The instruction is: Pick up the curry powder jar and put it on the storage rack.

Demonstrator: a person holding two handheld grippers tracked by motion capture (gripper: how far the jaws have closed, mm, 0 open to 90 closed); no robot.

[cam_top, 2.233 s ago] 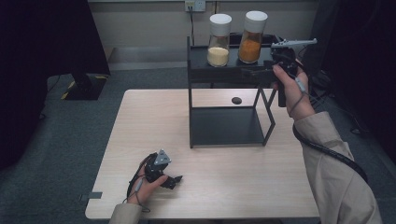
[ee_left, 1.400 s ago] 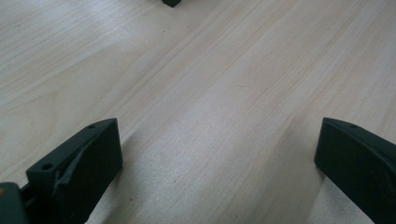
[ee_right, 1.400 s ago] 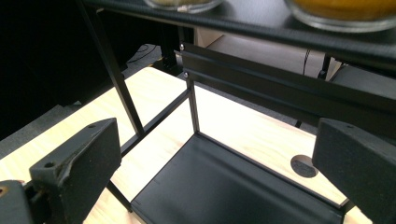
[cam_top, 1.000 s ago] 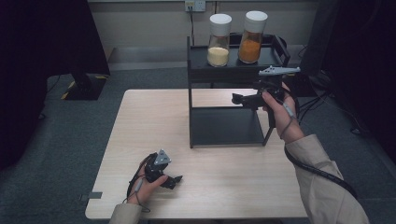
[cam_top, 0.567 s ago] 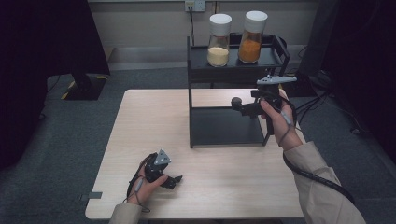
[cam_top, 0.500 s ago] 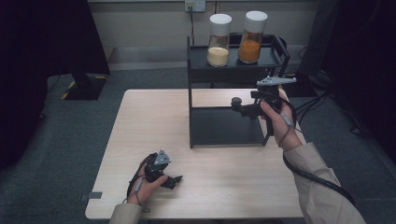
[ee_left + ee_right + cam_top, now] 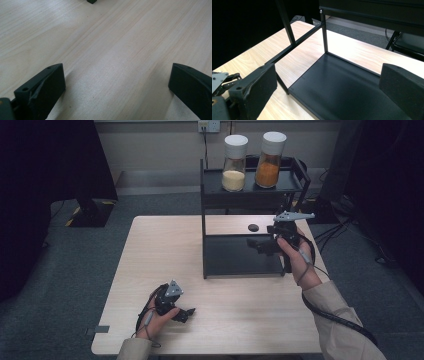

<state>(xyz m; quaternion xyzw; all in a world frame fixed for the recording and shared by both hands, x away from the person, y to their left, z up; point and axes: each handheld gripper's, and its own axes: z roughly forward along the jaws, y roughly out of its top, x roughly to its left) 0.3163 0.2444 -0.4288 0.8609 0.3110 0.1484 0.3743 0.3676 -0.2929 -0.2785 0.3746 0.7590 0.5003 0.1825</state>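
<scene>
A black two-tier rack [image 7: 205, 220] stands on the wooden table [image 7: 150, 250]. Its top shelf carries two white-lidded jars, one with pale yellow contents [image 7: 234, 162] and one with orange contents [image 7: 270, 160]. My right gripper [image 7: 256, 246] hovers at the rack's right side, just above the bare lower shelf [image 7: 235, 257], open and holding nothing. In the right gripper view the open right gripper [image 7: 328, 75] looks across the lower shelf [image 7: 342, 92]. Near the table's front edge my left gripper [image 7: 186, 312] rests, and its own view has the left gripper [image 7: 115, 75] wide open over bare wood.
A small round black object [image 7: 253, 227] lies on the table behind the rack. The rack's thin posts [image 7: 324, 32] frame the lower shelf. Dark cabinets stand at both sides of the room, and cables run on the floor at the right.
My right gripper has come down from beside the orange jar at the top shelf to the lower shelf level, turning to point left. The left gripper has stayed put.
</scene>
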